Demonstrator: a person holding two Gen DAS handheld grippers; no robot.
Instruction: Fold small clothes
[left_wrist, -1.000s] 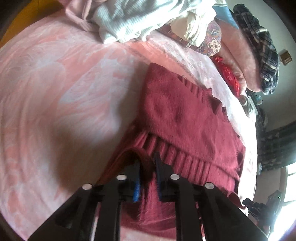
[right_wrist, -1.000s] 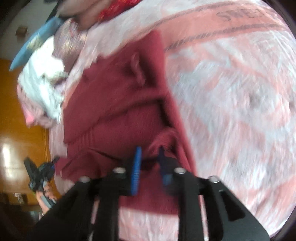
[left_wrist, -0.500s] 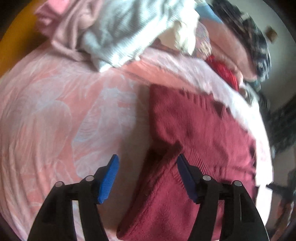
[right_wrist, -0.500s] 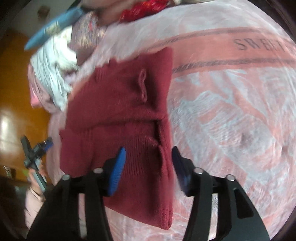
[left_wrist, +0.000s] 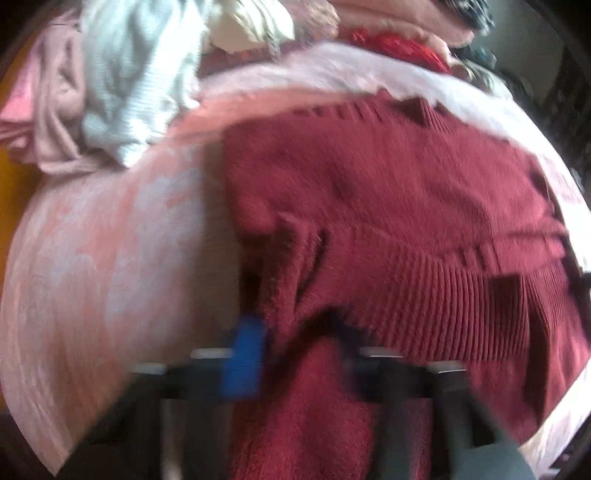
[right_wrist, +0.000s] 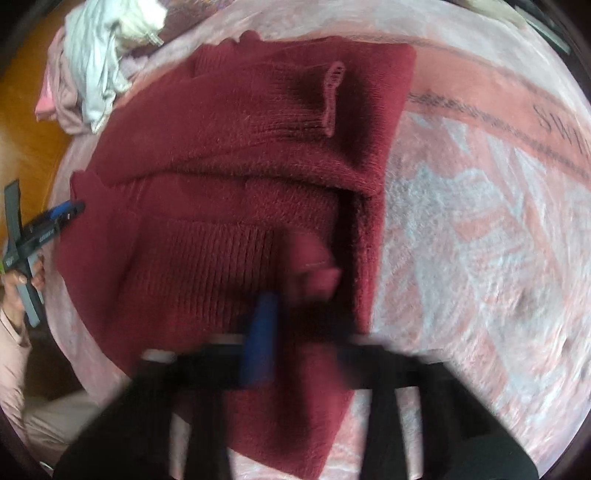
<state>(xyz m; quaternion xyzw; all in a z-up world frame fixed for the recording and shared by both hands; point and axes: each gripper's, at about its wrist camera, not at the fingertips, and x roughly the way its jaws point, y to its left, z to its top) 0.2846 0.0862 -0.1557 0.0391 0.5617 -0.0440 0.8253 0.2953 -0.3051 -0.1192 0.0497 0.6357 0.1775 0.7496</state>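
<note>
My left hand-held gripper (left_wrist: 295, 332) is closing on the sweater (left_wrist: 388, 192). My right hand-held gripper (right_wrist: 295, 314) grips its corner. I should lift both evenly.

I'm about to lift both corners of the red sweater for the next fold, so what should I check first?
1. Left hand-held gripper on the sweater: its jaws are closing with knit bunched between them; ok.
2. Right hand-held gripper shut on the sweater: ok, knit is pinched at the pad.
3. Both grips on the near ribbed hem: ok.
4. Only one layer caught in each grip: cannot tell, blurred.
5. Clothes pile apart from the sweater: ok.
6. Blanket not pinched in too: cannot tell.
</note>
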